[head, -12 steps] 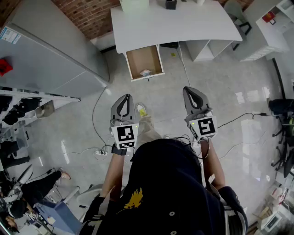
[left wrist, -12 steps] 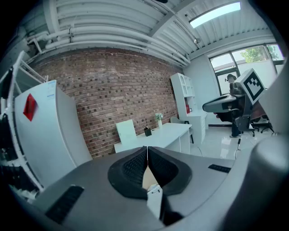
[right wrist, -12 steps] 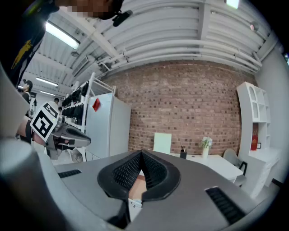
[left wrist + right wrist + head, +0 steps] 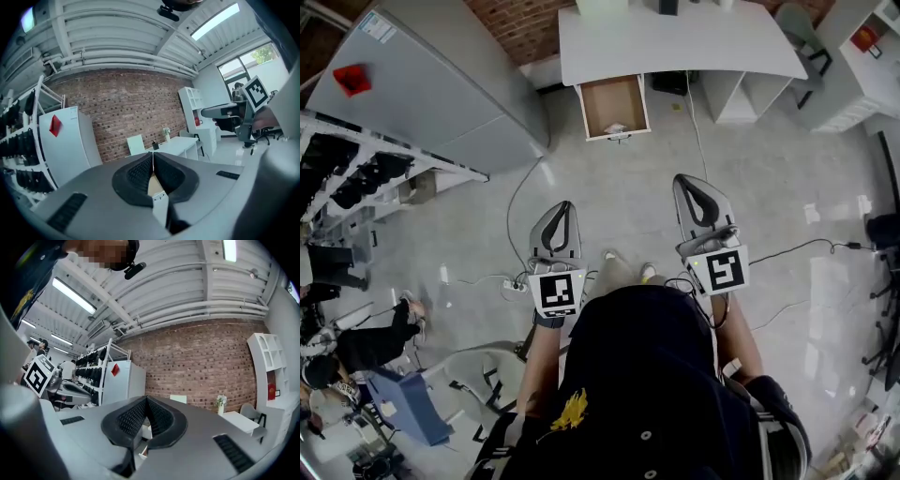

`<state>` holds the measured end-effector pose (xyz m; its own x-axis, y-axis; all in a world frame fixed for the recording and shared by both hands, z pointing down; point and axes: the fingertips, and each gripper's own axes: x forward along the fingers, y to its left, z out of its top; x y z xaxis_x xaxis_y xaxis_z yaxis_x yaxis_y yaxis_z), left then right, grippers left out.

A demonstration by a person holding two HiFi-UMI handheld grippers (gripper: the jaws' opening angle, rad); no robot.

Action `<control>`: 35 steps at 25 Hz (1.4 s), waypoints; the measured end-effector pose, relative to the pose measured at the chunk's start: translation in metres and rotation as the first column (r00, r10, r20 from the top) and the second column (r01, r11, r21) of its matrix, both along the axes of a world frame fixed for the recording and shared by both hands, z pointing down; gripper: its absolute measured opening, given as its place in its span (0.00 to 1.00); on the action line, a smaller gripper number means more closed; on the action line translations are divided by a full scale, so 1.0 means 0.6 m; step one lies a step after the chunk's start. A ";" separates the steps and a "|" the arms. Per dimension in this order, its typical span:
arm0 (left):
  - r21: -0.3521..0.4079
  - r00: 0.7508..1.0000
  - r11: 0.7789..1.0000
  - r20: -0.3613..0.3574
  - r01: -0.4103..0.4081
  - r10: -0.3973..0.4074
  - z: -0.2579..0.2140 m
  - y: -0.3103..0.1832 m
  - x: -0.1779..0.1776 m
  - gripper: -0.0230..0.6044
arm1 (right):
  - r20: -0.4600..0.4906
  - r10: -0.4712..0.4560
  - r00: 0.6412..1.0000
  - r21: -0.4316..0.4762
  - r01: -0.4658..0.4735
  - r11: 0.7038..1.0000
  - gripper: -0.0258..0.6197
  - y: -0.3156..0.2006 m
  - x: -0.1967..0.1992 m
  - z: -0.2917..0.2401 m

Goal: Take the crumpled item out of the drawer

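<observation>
An open wooden drawer (image 4: 613,106) sticks out from under the white desk (image 4: 675,42) at the far end of the floor. A small pale crumpled item (image 4: 617,128) lies near the drawer's front edge. My left gripper (image 4: 562,207) and right gripper (image 4: 687,181) hang side by side well short of the drawer, both pointing toward it. Both are shut with nothing between the jaws. In the left gripper view (image 4: 153,155) the tips meet over the distant desk. In the right gripper view (image 4: 146,399) the tips touch too.
A big grey cabinet (image 4: 441,89) stands at the left, with racks of dark gear (image 4: 356,178) below it. Cables (image 4: 511,234) trail over the floor. White shelving (image 4: 853,56) fills the right, and a person (image 4: 356,342) sits at the lower left.
The view has pulled back: the desk and drawer sit farther up and to the right in the frame. Both grippers keep their pose and stay shut.
</observation>
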<state>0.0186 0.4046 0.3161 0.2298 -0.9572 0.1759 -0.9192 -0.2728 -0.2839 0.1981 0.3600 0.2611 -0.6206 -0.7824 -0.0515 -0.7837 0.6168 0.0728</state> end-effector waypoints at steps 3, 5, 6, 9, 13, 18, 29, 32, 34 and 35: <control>0.007 0.999 1.000 0.034 0.009 -0.009 -0.007 0.018 0.003 0.07 | 0.021 -0.004 1.000 0.010 0.004 1.000 0.08 0.009 0.010 -0.009; 0.005 0.999 1.000 0.036 0.023 -0.023 -0.012 0.022 0.009 0.07 | 0.010 -0.004 1.000 0.007 0.004 1.000 0.08 0.007 0.025 -0.009; 0.005 0.999 0.999 0.026 0.034 -0.034 -0.017 0.025 0.012 0.07 | 0.002 -0.003 1.000 0.005 0.003 1.000 0.08 0.008 0.033 -0.008; -0.003 0.999 0.999 0.016 0.047 -0.046 -0.018 0.038 0.011 0.07 | -0.007 -0.002 1.000 -0.004 0.002 1.000 0.08 0.018 0.040 -0.006; -0.003 0.999 0.999 0.004 0.049 -0.049 -0.016 0.029 -0.009 0.07 | 0.009 0.001 1.000 -0.019 0.000 1.000 0.08 0.015 0.015 -0.005; -0.025 0.999 0.999 0.007 0.043 -0.042 0.005 -0.018 -0.004 0.07 | 0.015 -0.006 1.000 -0.058 0.007 0.998 0.08 -0.036 0.015 0.013; -0.022 0.991 1.000 -0.137 -0.005 0.002 0.046 -0.261 -0.101 0.23 | -0.079 0.013 0.997 -0.069 -0.018 0.997 0.08 -0.228 -0.091 0.025; -0.015 0.990 0.999 -0.137 -0.030 0.028 0.044 -0.344 -0.120 0.24 | -0.108 0.012 0.994 -0.065 -0.019 0.998 0.08 -0.302 -0.122 0.016; -0.014 0.988 0.999 -0.145 -0.049 0.047 0.048 -0.398 -0.135 0.29 | -0.118 0.014 0.993 -0.065 -0.022 0.998 0.08 -0.357 -0.145 0.015; -0.014 0.987 0.998 -0.153 -0.059 0.056 0.053 -0.425 -0.144 0.34 | -0.124 0.013 0.992 -0.064 -0.021 0.998 0.08 -0.384 -0.159 0.017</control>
<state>-0.0678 0.1498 0.3479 0.3101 -0.9384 0.1523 -0.9339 -0.3306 -0.1358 0.1026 0.1295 0.2712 -0.6055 -0.7922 0.0760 -0.7818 0.6100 0.1294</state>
